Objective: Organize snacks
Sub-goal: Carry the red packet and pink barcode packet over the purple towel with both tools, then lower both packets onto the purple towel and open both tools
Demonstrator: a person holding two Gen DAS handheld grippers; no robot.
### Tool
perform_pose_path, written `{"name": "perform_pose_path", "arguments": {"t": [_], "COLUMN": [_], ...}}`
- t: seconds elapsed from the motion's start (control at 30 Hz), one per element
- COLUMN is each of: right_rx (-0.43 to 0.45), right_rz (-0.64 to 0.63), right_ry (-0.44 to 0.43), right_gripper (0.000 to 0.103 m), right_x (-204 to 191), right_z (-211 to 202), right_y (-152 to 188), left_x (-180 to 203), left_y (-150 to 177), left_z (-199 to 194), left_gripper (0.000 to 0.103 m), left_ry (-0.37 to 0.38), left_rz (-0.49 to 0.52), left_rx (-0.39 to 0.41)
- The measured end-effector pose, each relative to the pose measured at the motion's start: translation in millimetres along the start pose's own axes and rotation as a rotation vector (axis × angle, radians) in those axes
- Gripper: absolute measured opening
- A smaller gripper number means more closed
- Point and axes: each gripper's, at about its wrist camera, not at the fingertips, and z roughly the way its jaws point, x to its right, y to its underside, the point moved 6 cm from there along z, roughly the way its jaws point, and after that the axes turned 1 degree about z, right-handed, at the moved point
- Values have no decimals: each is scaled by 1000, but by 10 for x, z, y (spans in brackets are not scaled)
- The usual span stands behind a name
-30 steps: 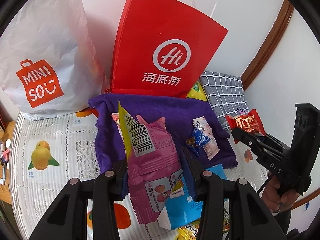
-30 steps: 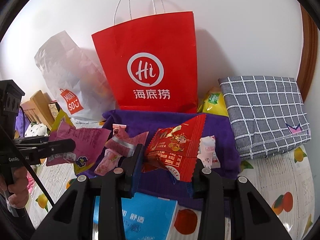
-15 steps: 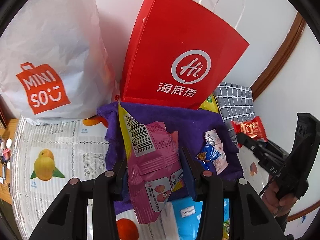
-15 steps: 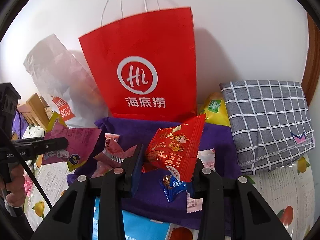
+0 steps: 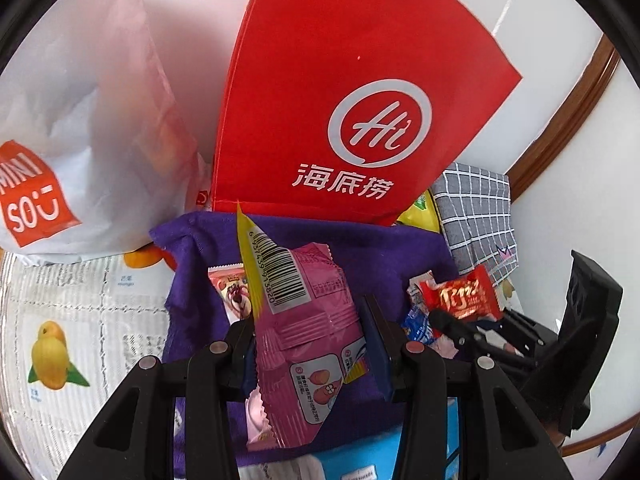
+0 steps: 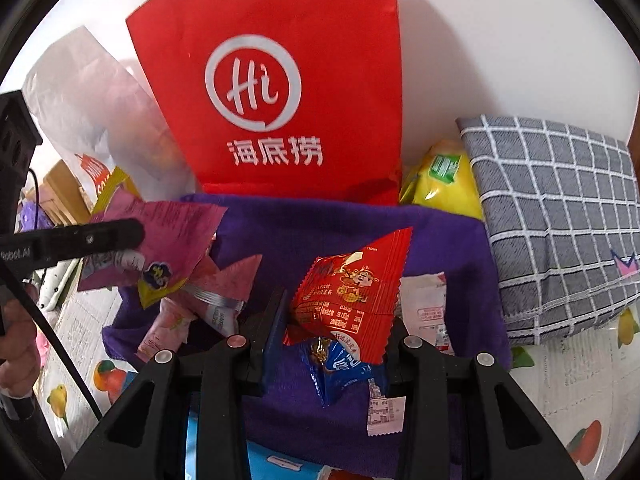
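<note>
- Two snack packets sit in my grippers, both above the purple fleece cloth (image 5: pixel 400 248) spread before the upright red paper bag (image 5: pixel 360 92).
- My left gripper (image 5: pixel 308 344) is clamped on a pink foil snack packet (image 5: pixel 308 320) with a yellow barcoded edge, over the cloth's left part.
- My right gripper (image 6: pixel 336 316) pinches a red foil snack packet (image 6: pixel 352 292), over the cloth's middle.
- Small loose sachets (image 6: pixel 424 308) lie on the cloth.

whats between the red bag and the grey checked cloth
A yellow packet with a green label is wedged between the red bag and the checked cloth. The right wrist view shows it best.
</note>
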Motion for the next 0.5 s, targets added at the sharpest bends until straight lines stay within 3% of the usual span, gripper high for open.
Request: {"name": "perform_pose_path", "arguments": {"t": [0.5], "right_rx": [-57], "right_rz": [-24], "right_ry": [-18], "right_gripper": [37], "right_x": [-61], "right_z": [229], "right_y": [79], "left_x": [62], "left_y": [-36], "left_z": [97], "left_gripper": [43], "left_ry": [31], "left_rz": [8], "left_rx": [-11]}}
